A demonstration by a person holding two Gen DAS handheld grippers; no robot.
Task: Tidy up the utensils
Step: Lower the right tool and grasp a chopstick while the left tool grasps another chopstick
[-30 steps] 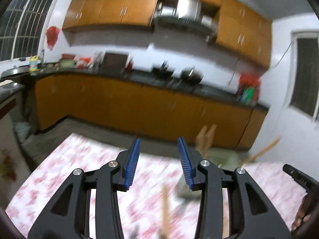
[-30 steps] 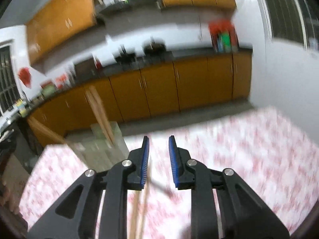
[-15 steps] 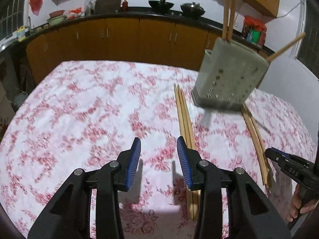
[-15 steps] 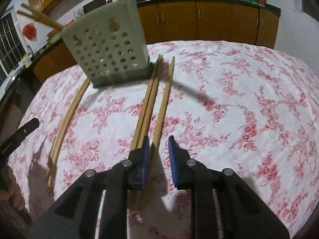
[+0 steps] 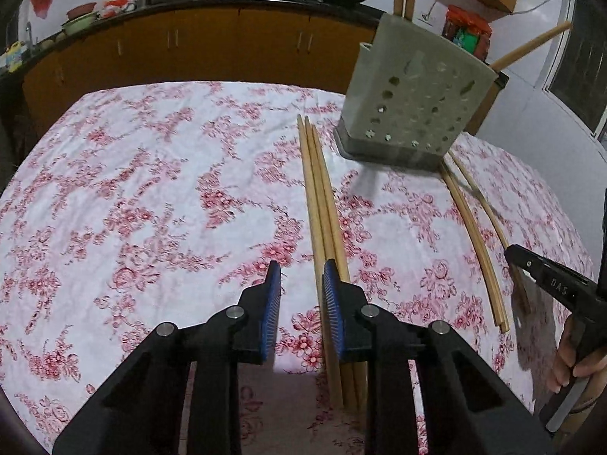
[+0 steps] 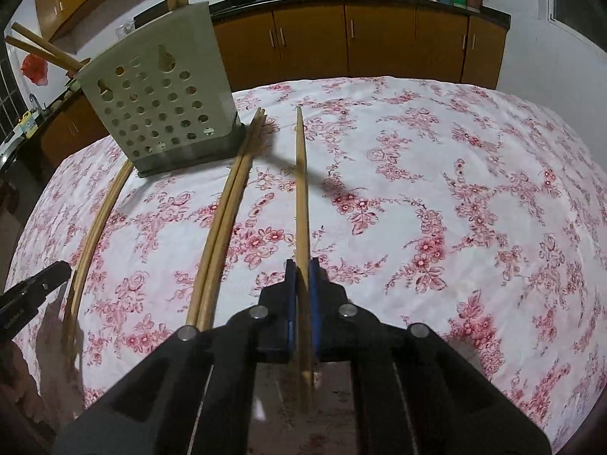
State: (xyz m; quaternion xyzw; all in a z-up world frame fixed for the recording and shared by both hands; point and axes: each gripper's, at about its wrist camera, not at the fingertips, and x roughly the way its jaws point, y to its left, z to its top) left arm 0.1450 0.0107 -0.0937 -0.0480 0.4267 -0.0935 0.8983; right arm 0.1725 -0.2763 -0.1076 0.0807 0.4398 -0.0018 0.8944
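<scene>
Chopsticks all over the floral tablecloth (image 6: 436, 159). The right gripper (image 6: 299, 295) is clamped on one single chopstick (image 6: 301, 189), which lies flat and points toward the far edge. A pair (image 6: 227, 204) sits just left of it, running up to the perforated holder (image 6: 159, 102), which already has a few sticks poking out the top. The left gripper (image 5: 299, 295) is closing over a bundle of three (image 5: 322, 197); one stick is between the pads, not squeezed yet.
</scene>
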